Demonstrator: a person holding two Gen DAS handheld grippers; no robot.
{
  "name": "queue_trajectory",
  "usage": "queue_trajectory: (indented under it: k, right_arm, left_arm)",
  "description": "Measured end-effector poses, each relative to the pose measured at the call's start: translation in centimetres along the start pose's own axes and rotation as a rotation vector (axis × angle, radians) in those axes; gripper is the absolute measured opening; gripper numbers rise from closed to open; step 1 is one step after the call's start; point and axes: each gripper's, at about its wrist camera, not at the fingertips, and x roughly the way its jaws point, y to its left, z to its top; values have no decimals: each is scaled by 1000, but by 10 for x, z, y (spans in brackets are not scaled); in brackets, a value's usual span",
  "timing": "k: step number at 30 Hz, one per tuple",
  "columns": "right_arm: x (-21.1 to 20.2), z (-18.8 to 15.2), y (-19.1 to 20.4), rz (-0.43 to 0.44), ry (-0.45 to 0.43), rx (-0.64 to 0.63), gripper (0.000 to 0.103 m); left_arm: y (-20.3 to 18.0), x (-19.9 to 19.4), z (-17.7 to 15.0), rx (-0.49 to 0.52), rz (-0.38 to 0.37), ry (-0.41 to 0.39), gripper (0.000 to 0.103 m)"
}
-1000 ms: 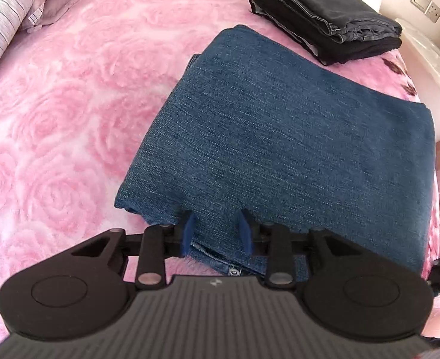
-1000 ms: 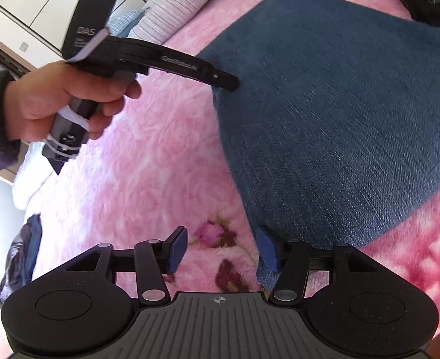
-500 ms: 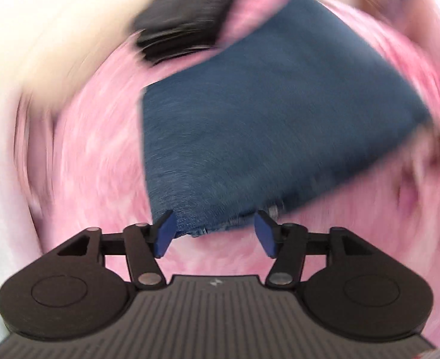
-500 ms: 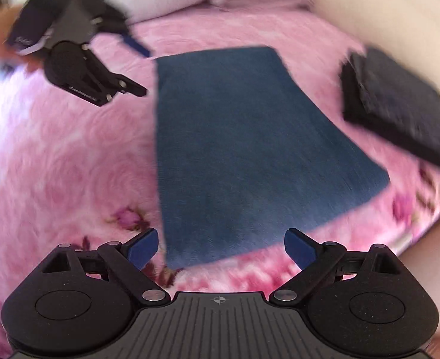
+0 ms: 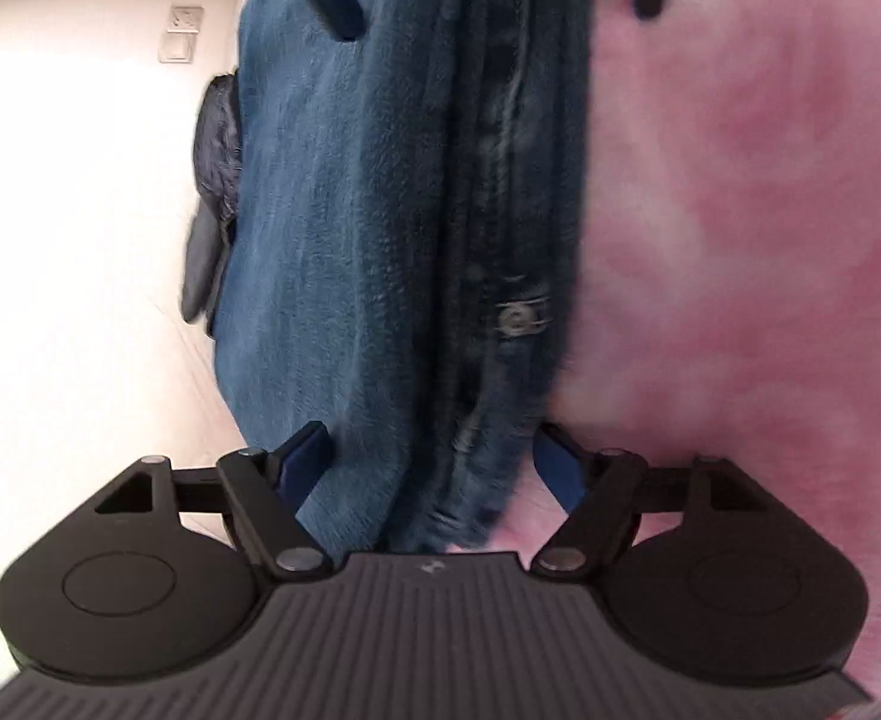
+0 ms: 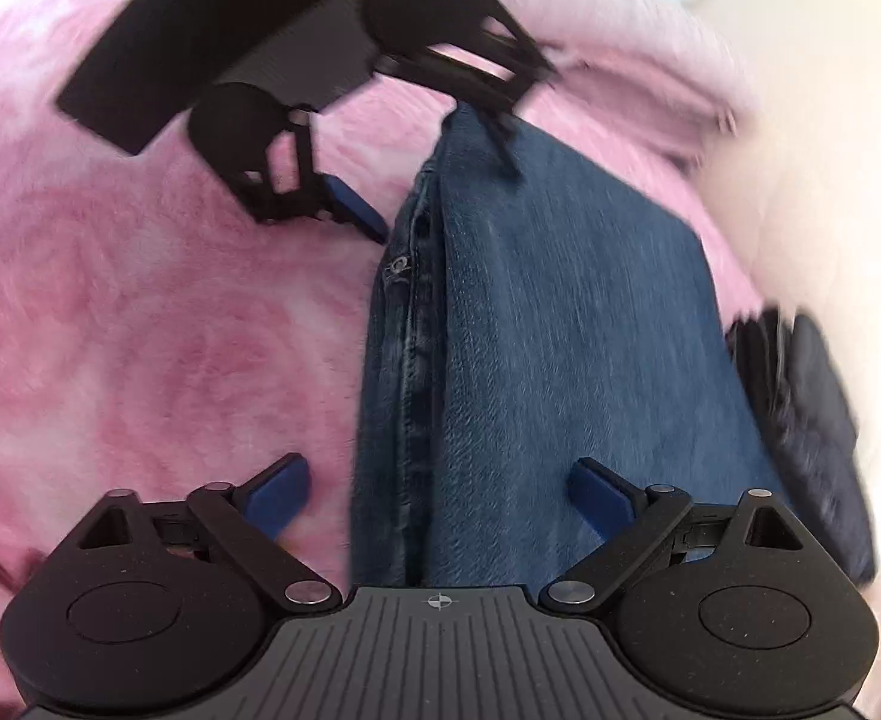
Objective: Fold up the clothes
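Left wrist view: the left gripper is rolled onto its side, so the bed runs up the right of the picture and the pale wall up the left. Its jaws are opening, and the layered edge of the folded blue jeans runs between them; neither blue pad presses on the denim. The stacked hems and seams face the camera, with a metal button showing among them. The jeans lie on the pink rose-patterned blanket. Beyond them, against the wall, a dark folded garment is partly visible. A wall socket plate sits higher up. At the top edge the right gripper reaches in, its two fingers standing either side of the same jeans edge.

Right wrist view: the right gripper has its jaws spread wide and released. The near end of the folded jeans lies between them, with a clear gap to each pad. The seam side with the button faces left. At the far end the left gripper straddles the edge, one blue pad beside the seams, the other finger above the top layer. The blanket surrounds the jeans, and the dark folded garment lies just beside them on the right, blurred.
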Motion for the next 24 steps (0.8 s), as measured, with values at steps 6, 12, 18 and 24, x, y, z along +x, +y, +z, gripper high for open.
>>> queue_trajectory:
  k: [6, 12, 18, 24]
  right_arm:
    - [-3, -21, -37, -67, 0, -44, 94]
    - [-7, -23, -59, 81, 2, -43, 39]
    - [-52, -44, -107, 49, 48, -54, 30]
    - [-57, -83, -120, 93, 195, -76, 31]
  left_arm:
    - [18, 19, 5, -68, -35, -1, 77]
    - [53, 11, 16, -256, -144, 43, 39]
    - [87, -32, 75, -394, -237, -2, 36]
    - [63, -45, 143, -431, -316, 54, 41]
